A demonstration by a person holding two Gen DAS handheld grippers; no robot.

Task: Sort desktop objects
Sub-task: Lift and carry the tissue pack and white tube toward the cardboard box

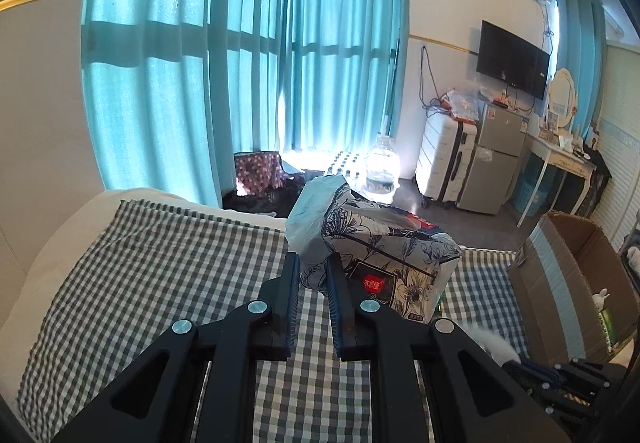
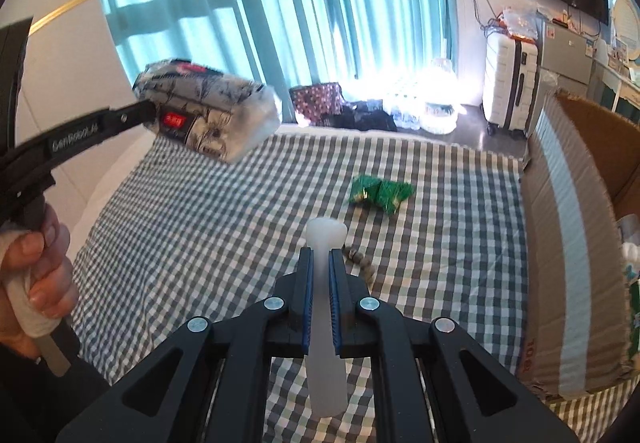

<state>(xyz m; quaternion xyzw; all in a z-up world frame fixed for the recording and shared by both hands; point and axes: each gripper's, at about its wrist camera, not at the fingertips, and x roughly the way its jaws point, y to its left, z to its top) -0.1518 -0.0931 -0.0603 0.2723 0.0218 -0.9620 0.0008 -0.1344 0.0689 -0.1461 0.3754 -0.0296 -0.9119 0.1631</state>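
Above the checked bedcover (image 2: 248,227): left tool (image 1: 313,261) clamped on a floral-printed tissue pack (image 1: 372,243), pinching its near left corner, pack lifted clear of the cloth and tilted. From the right wrist view, same pack (image 2: 208,111) hanging in the air at far left, held by the black arm of the left tool (image 2: 150,115), a hand (image 2: 36,267) wrapped round its handle at the near left edge. Right tool (image 2: 321,257) closed on a white plastic piece with a flared, rounded end (image 2: 326,233); stem running back between the blue pads (image 2: 308,299), flared end poking out beyond the tips, raised off the bedcover. Lying on the cloth past that end, toward the far right: a green wrapped packet (image 2: 380,193), crumpled, well apart from both tools. Just beside the right finger, a small string of brownish beads (image 2: 362,267) on the cloth, partly hidden by the tool. Along the right edge of the bed, an open cardboard box (image 2: 568,243) with a pale tape stripe down its side, its interior mostly out of sight; in the left wrist view the same box (image 1: 560,263) shows a small white rabbit figure (image 1: 600,297) inside. On the far side of the bed, teal curtains (image 1: 240,63) over a bright window, a white suitcase (image 1: 444,159) and a small grey fridge (image 1: 492,163) at far right.
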